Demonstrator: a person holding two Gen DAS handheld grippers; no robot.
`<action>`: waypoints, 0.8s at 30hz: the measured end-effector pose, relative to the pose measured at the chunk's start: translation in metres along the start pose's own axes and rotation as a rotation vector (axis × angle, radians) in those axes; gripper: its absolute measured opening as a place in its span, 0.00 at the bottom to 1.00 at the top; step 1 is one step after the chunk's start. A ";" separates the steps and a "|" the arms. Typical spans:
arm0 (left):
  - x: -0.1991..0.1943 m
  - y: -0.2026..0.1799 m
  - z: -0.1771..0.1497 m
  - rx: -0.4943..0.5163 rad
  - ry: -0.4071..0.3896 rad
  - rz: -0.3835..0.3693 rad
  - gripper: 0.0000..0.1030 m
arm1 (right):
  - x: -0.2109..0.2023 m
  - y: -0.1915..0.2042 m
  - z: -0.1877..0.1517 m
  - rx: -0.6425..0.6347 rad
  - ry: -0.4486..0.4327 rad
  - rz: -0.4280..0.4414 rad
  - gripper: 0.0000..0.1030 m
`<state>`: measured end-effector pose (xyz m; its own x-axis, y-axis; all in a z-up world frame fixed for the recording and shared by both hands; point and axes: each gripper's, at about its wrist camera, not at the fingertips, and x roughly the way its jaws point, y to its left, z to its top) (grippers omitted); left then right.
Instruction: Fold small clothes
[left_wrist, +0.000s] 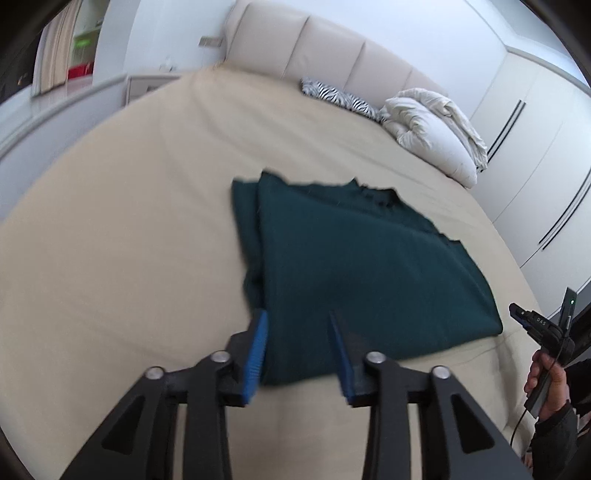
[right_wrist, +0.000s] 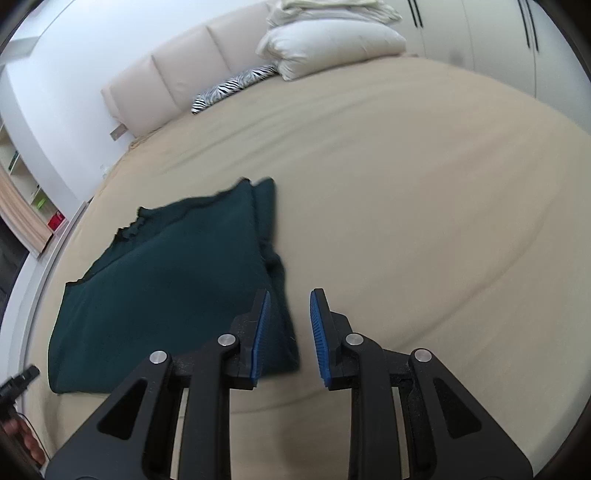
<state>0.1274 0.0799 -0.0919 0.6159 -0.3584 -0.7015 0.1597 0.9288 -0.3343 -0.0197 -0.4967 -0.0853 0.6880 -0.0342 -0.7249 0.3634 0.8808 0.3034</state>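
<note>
Just beyond both open jaws, folded garment (left_wrist: 354, 266).

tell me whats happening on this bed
A person with a gripper in each hand is folding a dark green garment on the bed. The garment lies folded flat. The left gripper and right gripper are both open above its near edge, with nothing held.
</note>
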 end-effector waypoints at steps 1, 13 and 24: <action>0.002 -0.008 0.007 0.019 -0.008 -0.003 0.51 | 0.000 0.010 0.006 -0.018 -0.012 0.024 0.33; 0.142 -0.086 0.080 0.203 0.088 0.082 0.57 | 0.131 0.121 0.056 0.074 0.121 0.406 0.65; 0.158 -0.046 0.060 0.155 0.068 0.026 0.56 | 0.153 -0.024 0.066 0.400 0.034 0.265 0.14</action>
<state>0.2636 -0.0132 -0.1495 0.5684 -0.3349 -0.7515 0.2648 0.9393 -0.2183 0.1180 -0.5540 -0.1630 0.7708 0.1886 -0.6085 0.3964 0.6058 0.6899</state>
